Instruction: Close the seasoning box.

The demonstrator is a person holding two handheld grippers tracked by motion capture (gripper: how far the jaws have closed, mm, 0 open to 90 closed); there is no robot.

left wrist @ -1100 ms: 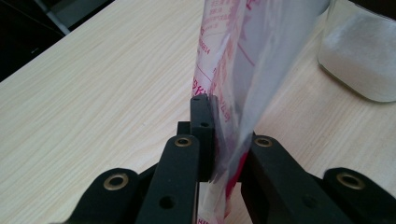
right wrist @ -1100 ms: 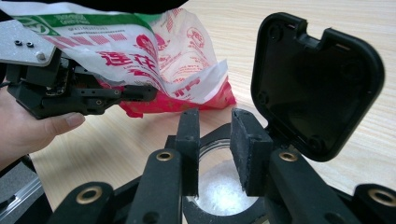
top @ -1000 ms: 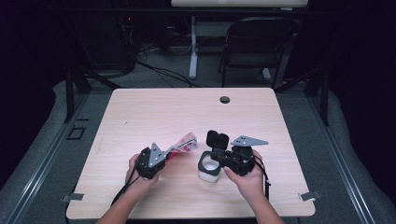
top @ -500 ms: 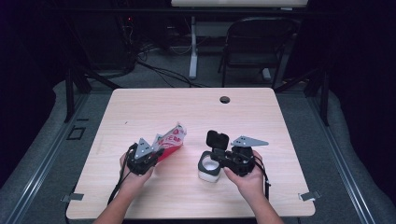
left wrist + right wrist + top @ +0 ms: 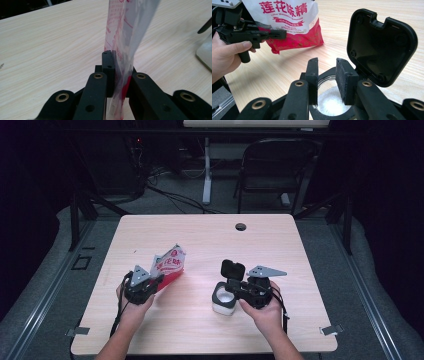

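Note:
A red and white seasoning bag (image 5: pixel 170 264) with red characters stands tilted on the table, and my left gripper (image 5: pixel 159 281) is shut on its lower edge. In the left gripper view the bag (image 5: pixel 127 35) rises edge-on from between the closed jaws of that gripper (image 5: pixel 120 67). To the right stands a white container (image 5: pixel 220 306) with its black lid (image 5: pixel 232 269) flipped up. My right gripper (image 5: pixel 326 75) hovers at the container's mouth, jaws partly apart, with white granules (image 5: pixel 329 102) below and nothing pinched between the pads. The right gripper view also has the bag (image 5: pixel 292 22) and the lid (image 5: pixel 382 42).
The light wooden table (image 5: pixel 200 235) has a dark cable hole (image 5: pixel 241 226) near its far edge. A folding chair (image 5: pixel 280 165) and cables sit on the floor beyond it. A hand (image 5: pixel 227 52) holds the left gripper at the left of the right gripper view.
My left gripper has carried the bag leftward, away from the container, and the bag now stands more upright. The right gripper and the container have stayed put.

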